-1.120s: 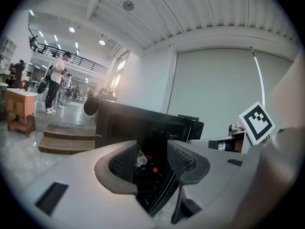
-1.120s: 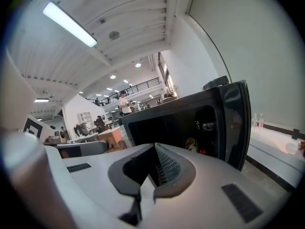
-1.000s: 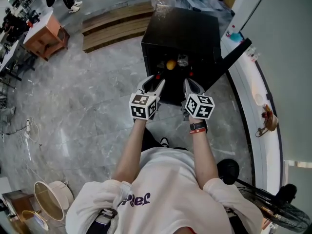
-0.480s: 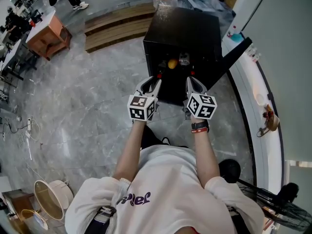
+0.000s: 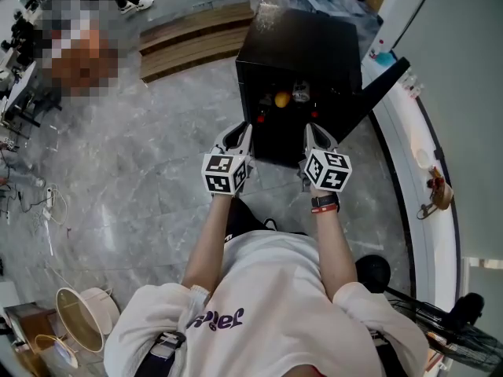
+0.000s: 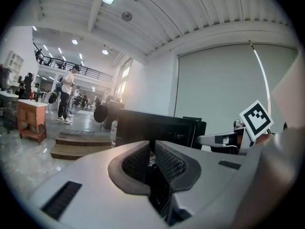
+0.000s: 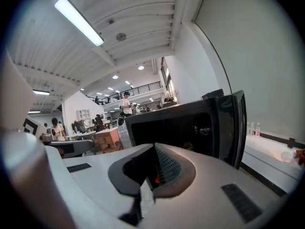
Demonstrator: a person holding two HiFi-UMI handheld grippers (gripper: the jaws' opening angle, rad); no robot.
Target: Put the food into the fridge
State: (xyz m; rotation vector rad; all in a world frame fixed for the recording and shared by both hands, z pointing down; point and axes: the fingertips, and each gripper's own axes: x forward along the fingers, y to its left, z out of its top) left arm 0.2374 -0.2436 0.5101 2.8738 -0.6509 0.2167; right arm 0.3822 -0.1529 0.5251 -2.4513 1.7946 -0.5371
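At lower centre-left, the left gripper (image 5: 244, 131) has just been closing; its 2 jaws now meet with nothing between them. At upper centre, an orange (image 5: 281, 99) sits inside the open black fridge (image 5: 310, 45). Just right, the right gripper (image 5: 312, 133) is closed and holds nothing.

We log a grey marble floor (image 5: 134, 179) in front of the wooden steps (image 5: 189, 38). Right of the steps, a white curved ledge (image 5: 409, 203) runs along a pale wall (image 5: 464, 93). High above the steps: ribbed ceiling (image 7: 143, 13), one strip light (image 7: 78, 20) lit.
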